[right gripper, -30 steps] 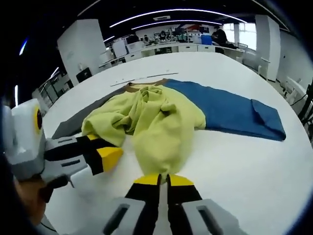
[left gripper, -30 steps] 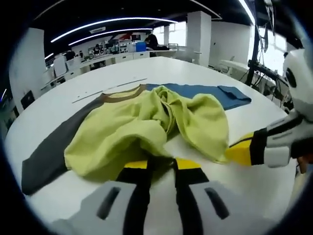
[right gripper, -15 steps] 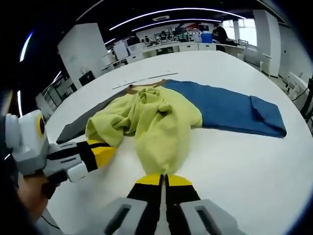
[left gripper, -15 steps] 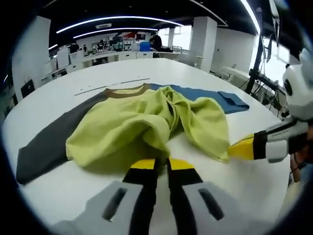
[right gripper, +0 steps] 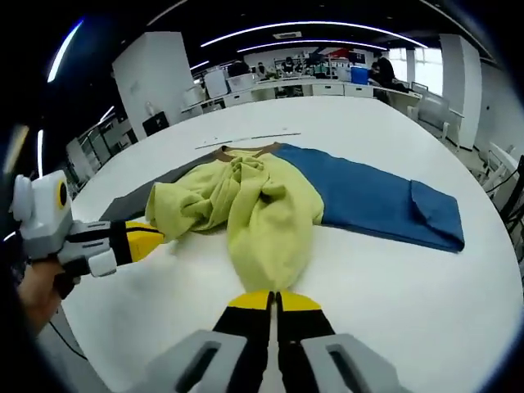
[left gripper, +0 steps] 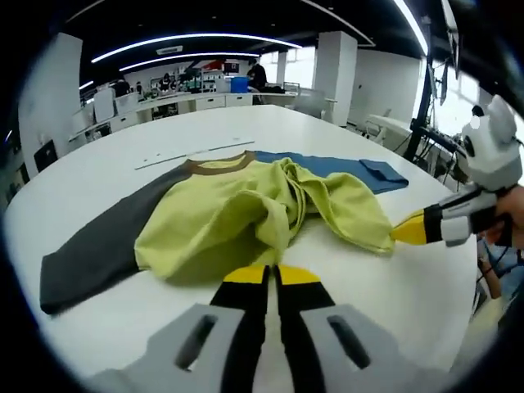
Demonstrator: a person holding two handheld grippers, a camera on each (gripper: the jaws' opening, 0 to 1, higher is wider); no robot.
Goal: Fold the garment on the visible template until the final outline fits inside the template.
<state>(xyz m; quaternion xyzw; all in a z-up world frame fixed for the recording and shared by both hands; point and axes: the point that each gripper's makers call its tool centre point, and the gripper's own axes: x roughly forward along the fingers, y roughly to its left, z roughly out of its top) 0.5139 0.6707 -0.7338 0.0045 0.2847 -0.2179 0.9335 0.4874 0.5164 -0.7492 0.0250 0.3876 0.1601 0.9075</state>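
We see a soft knit garment [left gripper: 246, 217] lying on a smooth white table [left gripper: 106, 164], bunched into loose, rounded folds. Its body is yellow-green, with one dark grey sleeve [left gripper: 98, 250] spread flat, a blue sleeve [left gripper: 344, 168] spread flat on the other side and ending in a turned-back cuff, and a brown ribbed collar [left gripper: 217, 162] at the far edge. No flat template outline can be made out beneath the cloth, and we can read no writing or label on anything.

In the left gripper view, the left gripper [left gripper: 269, 277] rises from the bottom, its yellow-tipped black jaws pressed together with a hem of the yellow-green cloth at their tips; the fabric runs straight away from the tongs. To their right, the right gripper [left gripper: 403, 232] comes in level with the table, its yellow tip touching the outer edge of the cloth, with a hand [left gripper: 503, 229] behind it.

In the right gripper view, the right gripper [right gripper: 273, 301] likewise has its jaws closed on the near end of a long fold of the garment [right gripper: 262, 209], which stretches directly ahead of the tongs. The blue sleeve [right gripper: 381, 201] lies ahead and to the right. To the left, the left gripper [right gripper: 147, 241] reaches in sideways, its yellow tip at the crumpled edge, held by a hand [right gripper: 37, 286] low at the table's edge.
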